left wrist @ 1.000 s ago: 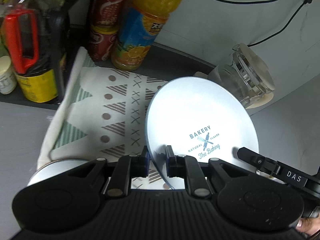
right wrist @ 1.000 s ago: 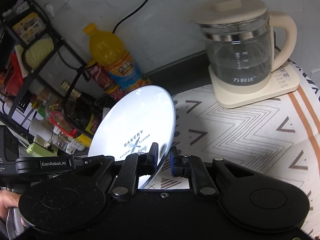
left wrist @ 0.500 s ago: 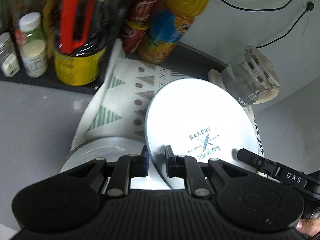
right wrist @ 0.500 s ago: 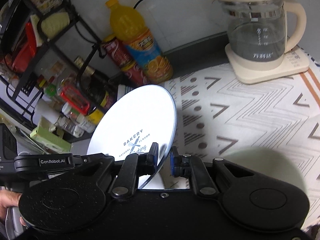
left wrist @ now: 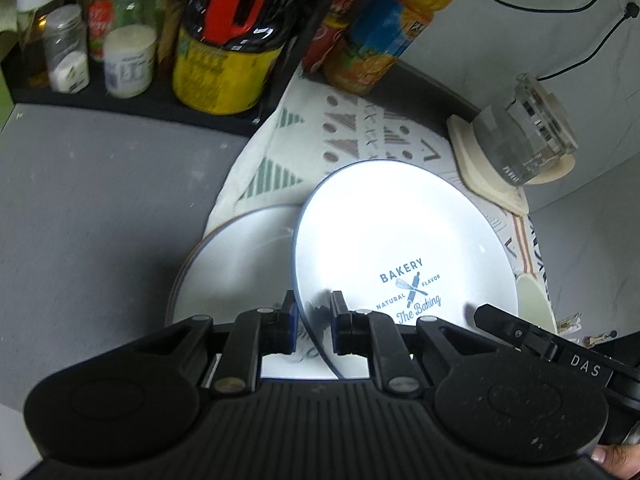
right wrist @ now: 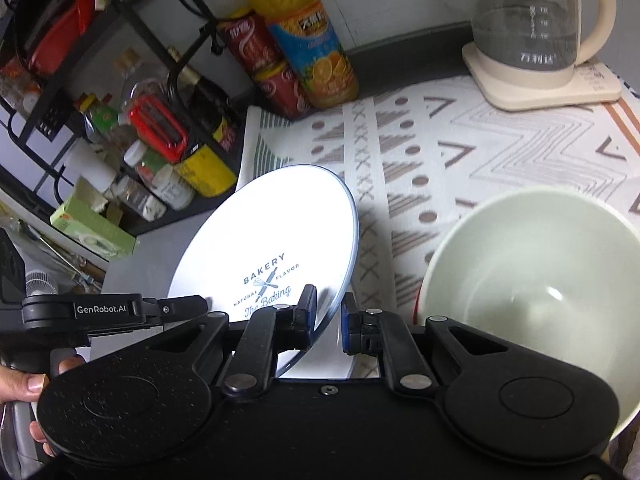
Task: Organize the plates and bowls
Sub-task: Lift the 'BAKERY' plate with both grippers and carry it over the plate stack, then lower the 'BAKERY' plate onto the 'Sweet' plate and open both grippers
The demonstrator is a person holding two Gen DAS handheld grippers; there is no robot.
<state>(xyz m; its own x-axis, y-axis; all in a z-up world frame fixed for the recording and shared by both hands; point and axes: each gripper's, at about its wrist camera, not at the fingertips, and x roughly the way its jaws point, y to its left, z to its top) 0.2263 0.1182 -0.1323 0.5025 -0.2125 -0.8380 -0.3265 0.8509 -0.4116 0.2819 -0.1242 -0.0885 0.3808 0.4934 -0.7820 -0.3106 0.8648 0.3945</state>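
Both grippers hold one white plate (left wrist: pixel 400 240) with blue bakery print. The left gripper (left wrist: pixel 313 326) pinches the near left part of its rim, and the right gripper (right wrist: pixel 327 318) has its jaws narrow around the opposite edge. The plate is tilted and held in the air above the patterned cloth (right wrist: pixel 460 152) that covers the surface.

Below and to the left of it, in the left wrist view, a second plate (left wrist: pixel 236 264) lies flat on the near left end of the cloth. The step in hand seems to be to lay the held plate on top of this one. To do it well, both grippers should bring the plate level, center it over the lower plate, and lower it slowly until the rims meet. Only then should the jaws open, one after the other, so the plate does not slide or knock.

A pale green bowl (right wrist: pixel 532 292) stands near on the right; it looks empty. There may be something red under it, but the view is not clear enough to say. The glass kettle (right wrist: pixel 536 20) at the far right on its cream base seems empty too. The black rack (right wrist: pixel 132 36) at the far left holds bottles and jars.
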